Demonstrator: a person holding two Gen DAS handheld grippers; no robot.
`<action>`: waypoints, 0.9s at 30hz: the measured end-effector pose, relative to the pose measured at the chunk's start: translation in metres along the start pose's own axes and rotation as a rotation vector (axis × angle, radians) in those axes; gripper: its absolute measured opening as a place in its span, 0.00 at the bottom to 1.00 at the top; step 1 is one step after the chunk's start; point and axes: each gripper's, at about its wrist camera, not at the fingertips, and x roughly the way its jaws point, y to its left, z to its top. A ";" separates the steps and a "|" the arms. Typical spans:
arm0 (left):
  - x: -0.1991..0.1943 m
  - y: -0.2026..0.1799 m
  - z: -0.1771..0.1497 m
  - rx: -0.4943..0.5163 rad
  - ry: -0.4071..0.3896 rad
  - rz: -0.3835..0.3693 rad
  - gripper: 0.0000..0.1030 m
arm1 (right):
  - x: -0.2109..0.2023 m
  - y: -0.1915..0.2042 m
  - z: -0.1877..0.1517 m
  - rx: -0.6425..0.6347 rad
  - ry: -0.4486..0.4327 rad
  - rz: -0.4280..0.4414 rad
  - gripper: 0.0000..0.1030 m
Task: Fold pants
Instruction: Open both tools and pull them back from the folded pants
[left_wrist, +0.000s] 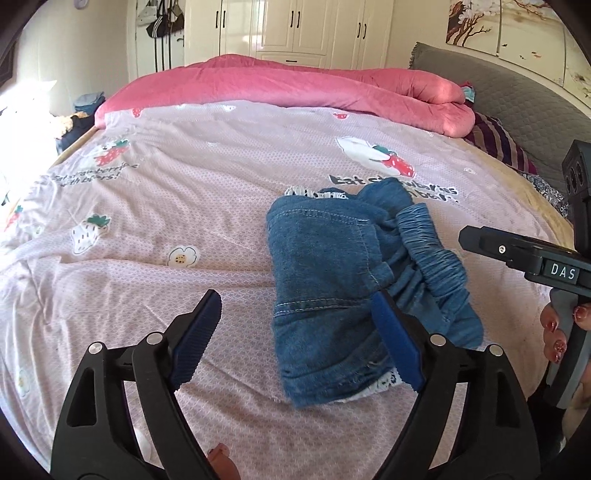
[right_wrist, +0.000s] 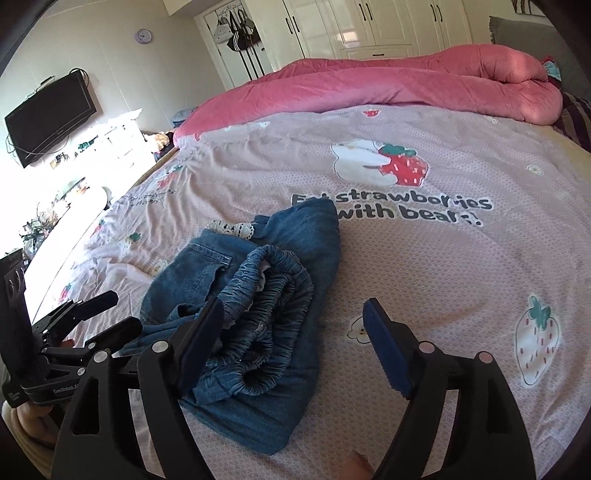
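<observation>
Pants (left_wrist: 332, 280) lie mid-bed (left_wrist: 147, 206), folded into a compact, slightly rumpled bundle, waistband on top. Left gripper (left_wrist: 295, 339) and right gripper (right_wrist: 295, 336): fingers spread, empty. Judged nearly done; tidying remains.

The pants (left_wrist: 332, 280) hide their own legs inside the fold, and the right gripper (left_wrist: 480, 238) runs off the frame edge — its fingertips unseen there.
</observation>
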 end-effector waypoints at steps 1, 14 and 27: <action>-0.003 -0.001 0.000 0.000 -0.006 0.001 0.75 | -0.003 0.002 0.001 -0.004 -0.005 -0.001 0.79; -0.045 -0.007 -0.005 0.015 -0.055 0.010 0.91 | -0.061 0.034 -0.011 -0.117 -0.122 -0.029 0.93; -0.078 -0.009 -0.020 -0.009 -0.069 0.026 0.91 | -0.108 0.052 -0.033 -0.179 -0.195 -0.065 0.95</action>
